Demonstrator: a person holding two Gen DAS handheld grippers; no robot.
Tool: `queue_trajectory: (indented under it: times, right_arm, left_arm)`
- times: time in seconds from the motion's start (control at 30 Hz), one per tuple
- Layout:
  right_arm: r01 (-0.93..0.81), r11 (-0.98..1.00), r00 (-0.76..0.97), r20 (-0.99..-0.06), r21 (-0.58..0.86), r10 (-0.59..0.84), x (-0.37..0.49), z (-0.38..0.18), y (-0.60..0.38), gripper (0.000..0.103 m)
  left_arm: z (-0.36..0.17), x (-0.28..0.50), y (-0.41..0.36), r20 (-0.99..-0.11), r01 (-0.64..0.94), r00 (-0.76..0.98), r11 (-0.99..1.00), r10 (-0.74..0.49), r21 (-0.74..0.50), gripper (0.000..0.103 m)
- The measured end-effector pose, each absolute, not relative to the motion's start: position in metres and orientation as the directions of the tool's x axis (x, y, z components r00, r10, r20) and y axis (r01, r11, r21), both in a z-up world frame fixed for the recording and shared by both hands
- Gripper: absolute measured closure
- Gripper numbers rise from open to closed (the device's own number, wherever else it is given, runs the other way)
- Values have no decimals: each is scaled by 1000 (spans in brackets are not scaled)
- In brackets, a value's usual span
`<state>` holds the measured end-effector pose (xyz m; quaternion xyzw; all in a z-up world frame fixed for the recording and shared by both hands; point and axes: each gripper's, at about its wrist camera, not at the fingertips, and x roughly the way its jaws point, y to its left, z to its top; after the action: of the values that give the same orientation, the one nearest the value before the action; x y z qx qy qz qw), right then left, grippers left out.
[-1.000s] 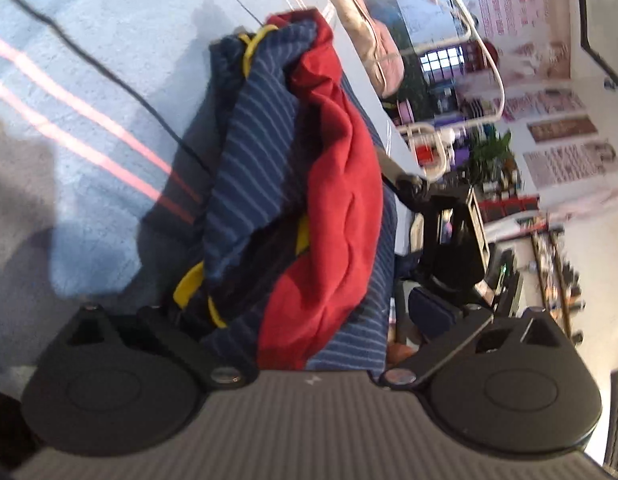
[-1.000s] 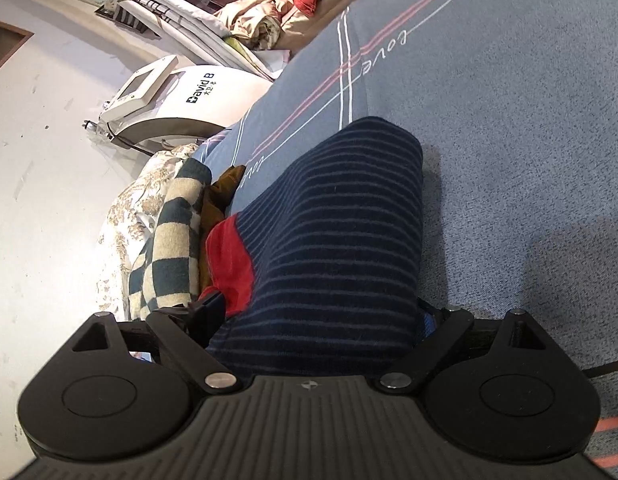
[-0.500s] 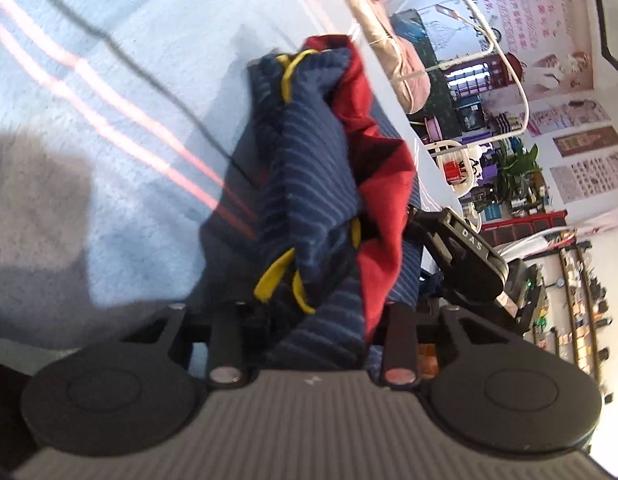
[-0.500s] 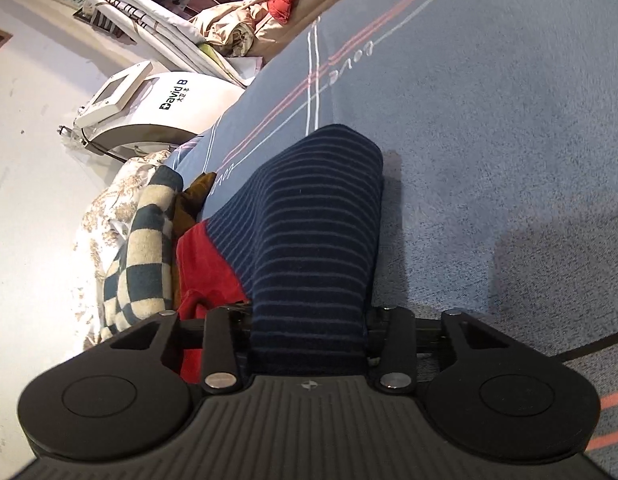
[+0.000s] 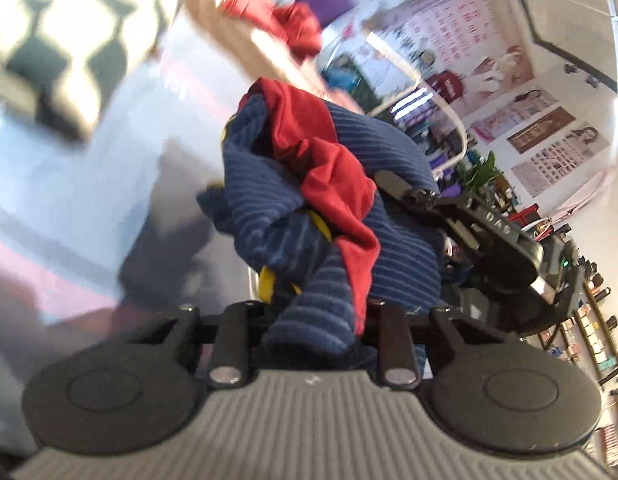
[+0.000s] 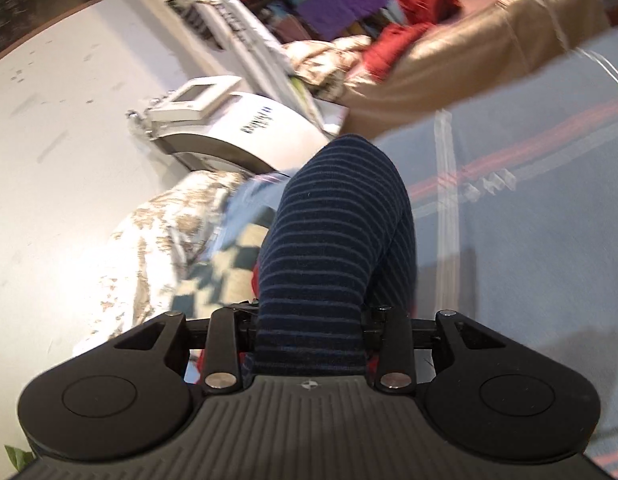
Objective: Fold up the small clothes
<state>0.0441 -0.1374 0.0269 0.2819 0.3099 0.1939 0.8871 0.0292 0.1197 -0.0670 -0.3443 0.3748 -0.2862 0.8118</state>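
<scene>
Now both grippers' fingers, just closed, clench the striped garment (image 5: 333, 216) and lift it clear for folding

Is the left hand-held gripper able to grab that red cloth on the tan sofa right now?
Probably not. The left hand-held gripper is already shut on the striped navy-and-red garment, so its jaws are full, and the red cloth lies well beyond it, across the blue bed cover.

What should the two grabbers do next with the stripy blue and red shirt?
Probably draw apart to pull it flat. Both the left gripper and right gripper have just closed on the shirt, which hangs bunched and crumpled between them above the blue blanket.
</scene>
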Motion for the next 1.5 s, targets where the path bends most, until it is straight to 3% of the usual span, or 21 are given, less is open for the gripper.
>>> queue_trajectory:
  times: [0.2,0.37,0.5,0.63,0.73,0.8,0.87,1.07,1.13,1.17,1.27,1.37,1.43,1.5]
  right_arm:
    - [-335,657,703,-285,676,652,113,80,-75,41]
    - [-357,527,638,-211,771,741,172,68,-15,42]
    - [-347,540,601,-260,767,756,208,30,23,42]
    - [-315,614,578,-367,724,729,234,-18,40,42]
    - [-267,637,582,-405,723,705,236,-37,34,42]
    - [-273,658,581,-425,702,694,235,-39,34,42]
    - [-272,673,574,-446,688,687,238,-38,33,42]
    - [-255,741,557,-533,621,638,246,-38,42,34]
    - [-293,783,588,-542,549,600,236,-27,45,23]
    - [-323,815,623,-540,482,566,228,-18,49,11]
    - [-422,860,724,-464,286,510,197,8,54,4]
    - [-485,863,795,-339,141,503,168,24,54,3]
    - [-540,839,787,-315,64,530,155,29,58,6]
    - [-609,792,734,-354,33,579,149,27,65,20]
  left_arm:
    - [13,53,198,-322,252,732,679,-600,-690,77]
    - [51,61,262,-333,197,823,781,-461,-593,76]
    - [24,81,301,-417,83,818,799,-396,-595,75]
    - [-24,101,316,-506,-27,792,809,-340,-587,75]
    - [-54,98,328,-528,-69,781,796,-332,-602,73]
    - [-62,96,327,-531,-80,787,801,-315,-594,68]
    - [-61,97,323,-554,-94,785,828,-280,-552,55]
    - [-58,99,323,-575,-126,783,843,-239,-522,44]
    - [-53,97,327,-579,-149,786,844,-215,-515,42]
    - [-51,93,329,-585,-162,791,860,-180,-484,41]
    - [-26,67,321,-569,-188,821,922,-42,-339,40]
    - [3,42,306,-478,-125,878,957,-17,-264,40]
    - [17,39,289,-451,-40,890,974,-67,-223,41]
    - [23,46,274,-439,42,890,980,-125,-194,43]
